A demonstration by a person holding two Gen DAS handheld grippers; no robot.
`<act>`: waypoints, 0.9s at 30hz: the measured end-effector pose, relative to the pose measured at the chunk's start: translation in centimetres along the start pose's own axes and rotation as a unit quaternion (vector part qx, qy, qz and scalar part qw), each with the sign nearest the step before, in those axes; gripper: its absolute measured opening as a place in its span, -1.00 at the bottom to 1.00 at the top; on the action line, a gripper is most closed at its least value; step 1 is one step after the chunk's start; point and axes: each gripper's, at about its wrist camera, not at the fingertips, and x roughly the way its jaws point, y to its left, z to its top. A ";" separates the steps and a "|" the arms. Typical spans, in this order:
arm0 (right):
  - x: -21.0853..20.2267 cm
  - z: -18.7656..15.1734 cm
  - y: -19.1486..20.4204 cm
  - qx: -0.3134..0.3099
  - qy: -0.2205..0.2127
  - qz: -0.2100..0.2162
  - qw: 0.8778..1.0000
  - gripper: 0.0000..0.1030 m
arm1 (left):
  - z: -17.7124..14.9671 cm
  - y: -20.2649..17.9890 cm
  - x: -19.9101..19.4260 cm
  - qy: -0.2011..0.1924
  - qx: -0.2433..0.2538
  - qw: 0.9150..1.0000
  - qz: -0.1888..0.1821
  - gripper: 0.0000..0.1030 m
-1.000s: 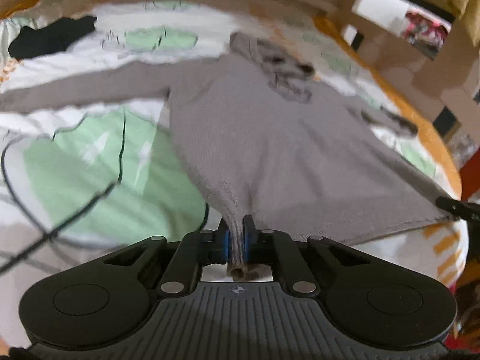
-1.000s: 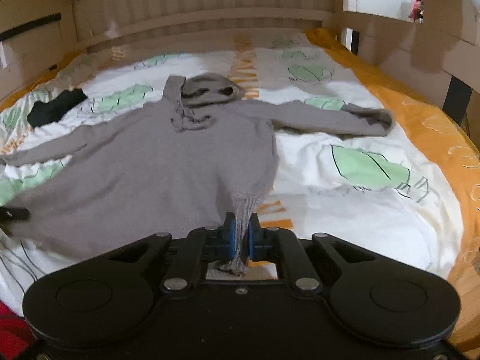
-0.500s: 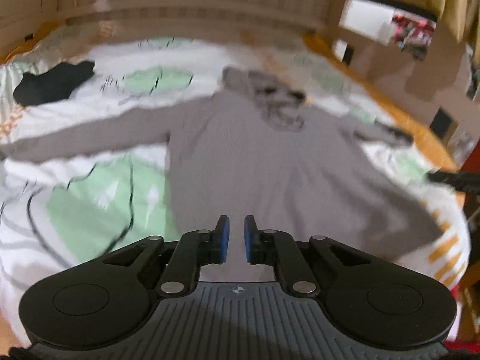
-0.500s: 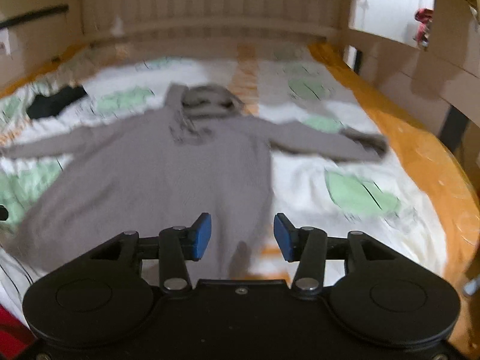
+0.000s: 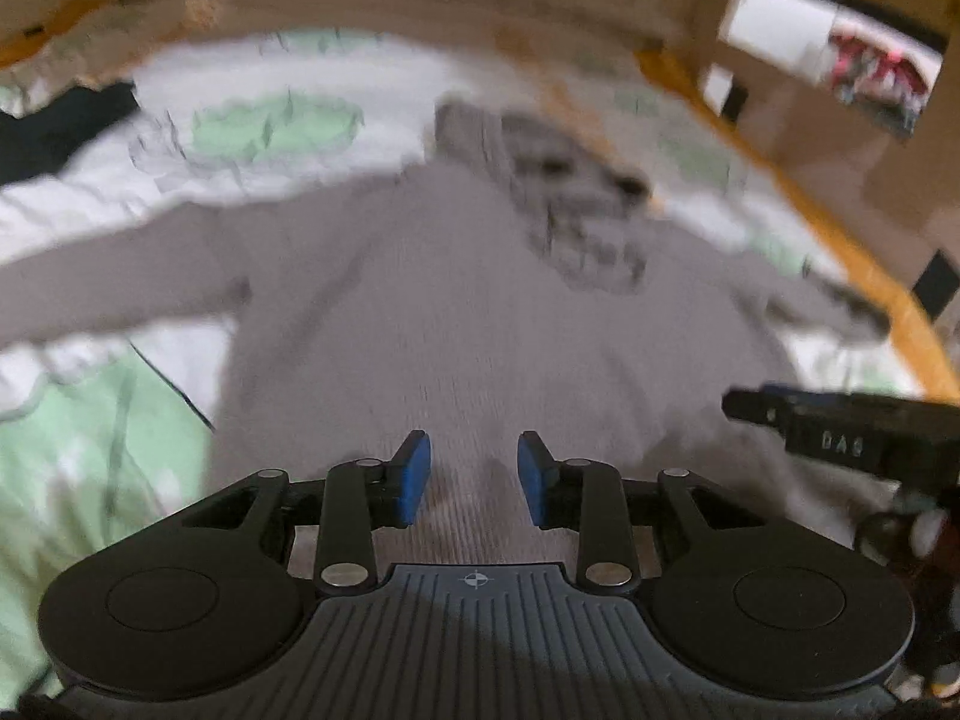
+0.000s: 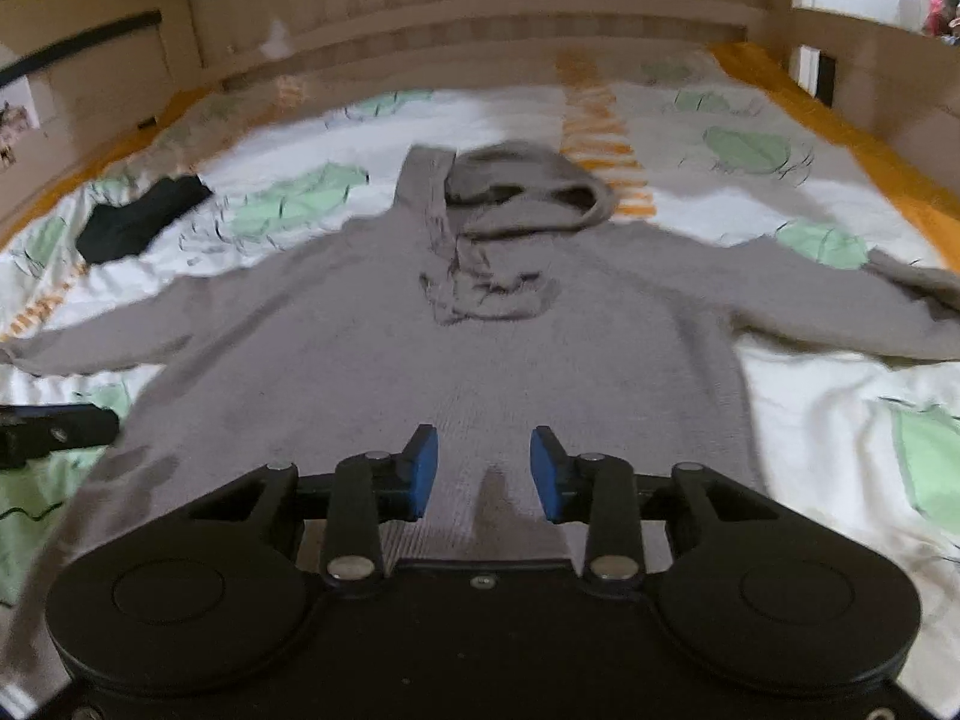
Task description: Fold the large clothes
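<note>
Over the grey hoodie's (image 6: pixel 480 360) hem, the left hand-held gripper (image 5: pixel 474 474) is opening and the right hand-held gripper (image 6: pixel 483 471) closing, both empty; the hoodie lies flat on the bed (image 6: pixel 810 420), sleeves spread, a black garment (image 6: pixel 141 219) beyond its left sleeve

A grey hooded sweater (image 6: pixel 480 330) lies flat on a leaf-patterned bedsheet (image 6: pixel 810 408), sleeves spread to both sides, hood toward the wooden headboard (image 6: pixel 480 18). The right gripper (image 6: pixel 483 471) hangs above its lower body, blue pads apart and closing on nothing. A black garment (image 6: pixel 141 219) lies far left.
</note>
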 end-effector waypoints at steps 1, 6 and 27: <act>0.6 -0.4 0.1 -0.003 0.013 0.000 1.000 -0.13 | -0.7 0.1 0.9 0.020 0.002 1.000 0.001 -0.39; 0.9 -4.3 1.6 -0.030 0.090 0.006 0.995 -0.13 | -4.4 0.4 0.6 0.045 0.048 0.998 0.009 -0.37; -9.3 1.8 6.1 -0.059 -0.171 0.018 0.983 0.99 | 1.5 10.4 -6.0 -0.065 -0.076 0.995 0.028 0.36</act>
